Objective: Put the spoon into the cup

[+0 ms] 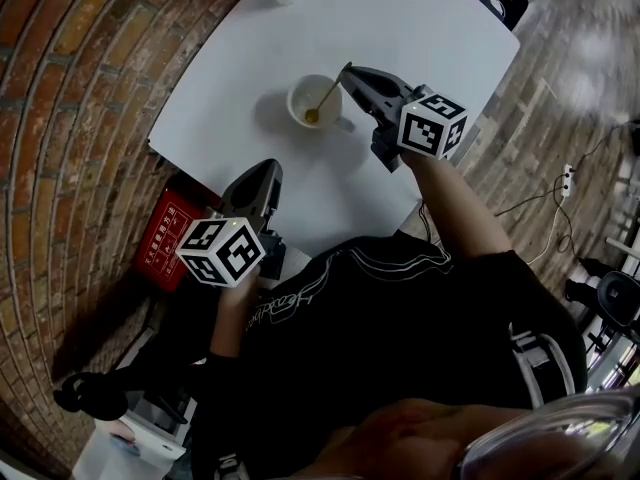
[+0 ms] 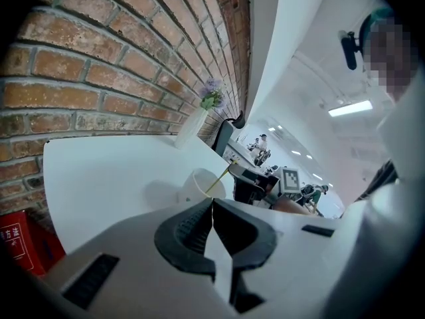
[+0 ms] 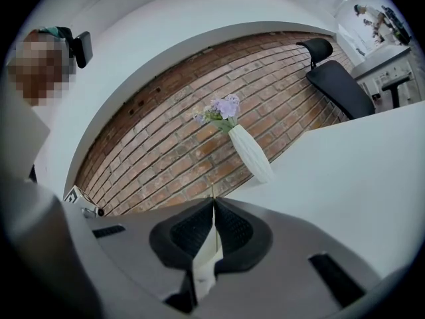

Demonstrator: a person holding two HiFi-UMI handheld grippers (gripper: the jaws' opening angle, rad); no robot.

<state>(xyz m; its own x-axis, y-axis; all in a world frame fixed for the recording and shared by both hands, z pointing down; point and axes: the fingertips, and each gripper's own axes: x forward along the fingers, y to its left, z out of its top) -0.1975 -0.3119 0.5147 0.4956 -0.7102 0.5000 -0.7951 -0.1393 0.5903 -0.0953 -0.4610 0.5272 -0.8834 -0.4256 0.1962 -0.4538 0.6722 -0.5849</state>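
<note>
Black jaws on the right gripper (image 1: 350, 72) were pinched together on the very tip of the spoon (image 1: 327, 95). In the right gripper view the thin handle showed as a sliver squeezed between the ribbed pads (image 3: 229, 231). That end-of-handle hold made sense, because it kept the bulky gripper clear of the rim while the spoon slanted down and away. Its gold bowl was already inside the cup (image 1: 293, 106), low against the near wall, and the handle crossed the rim on the right gripper's side. So the job looked nearly done, with only the release left. Letting go from that slant should let the handle settle on the rim rather than tip out, I'd say. The left gripper (image 1: 268, 171) hung back over the near edge of the table (image 1: 400, 18), well apart from the cup, with its jaws closed on nothing. Its own view showed the pads meeting with only bare tabletop beyond, so it looked parked out of the way. The cup sat mid-table in open space, with a vase (image 3: 252, 153) off at the far edge by the brick wall and a red box (image 1: 165, 240) down beside the table.
</note>
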